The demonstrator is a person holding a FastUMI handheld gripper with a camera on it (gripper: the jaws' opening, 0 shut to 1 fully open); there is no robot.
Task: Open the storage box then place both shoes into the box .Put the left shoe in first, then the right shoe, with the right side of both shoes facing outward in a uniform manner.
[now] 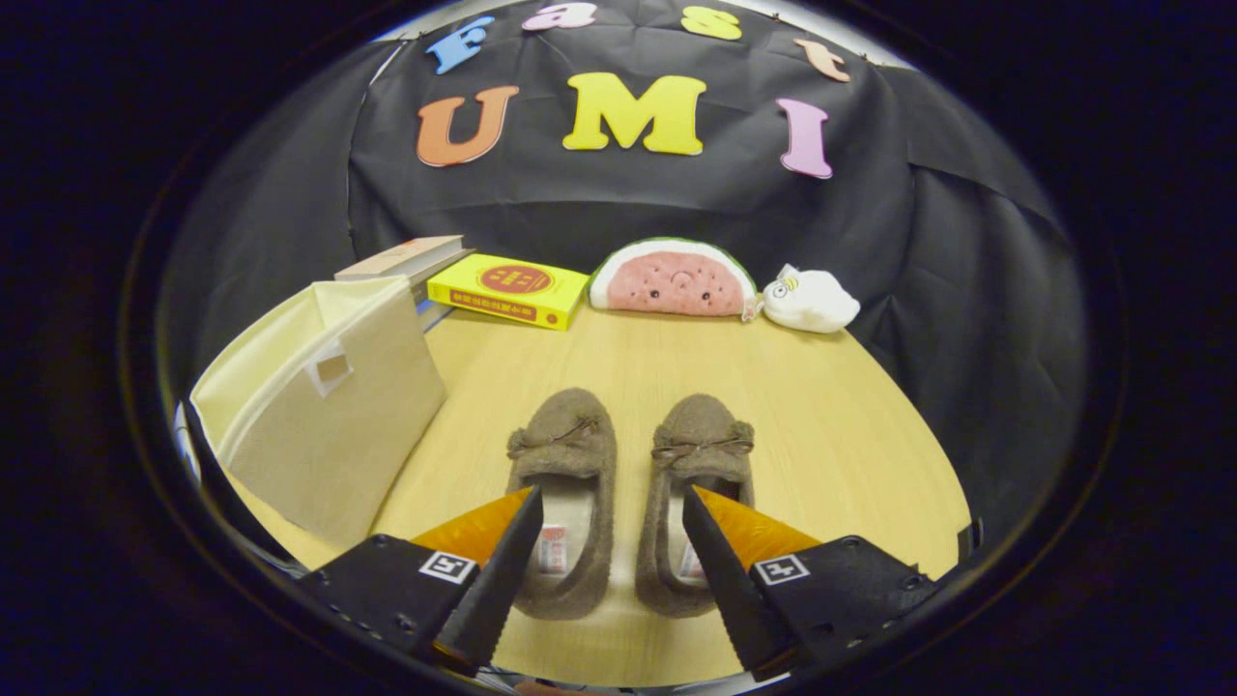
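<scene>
open claw fingers hide both shoes' heels.

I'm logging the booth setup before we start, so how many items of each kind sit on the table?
Fuzzy brown slippers: 2
Beige fabric storage box: 1
Books: 2, one yellow, one tan-covered
Plush toys: 2, a watermelon slice, a white animal
Total: 7
The gripper is open, above the slippers.
</scene>
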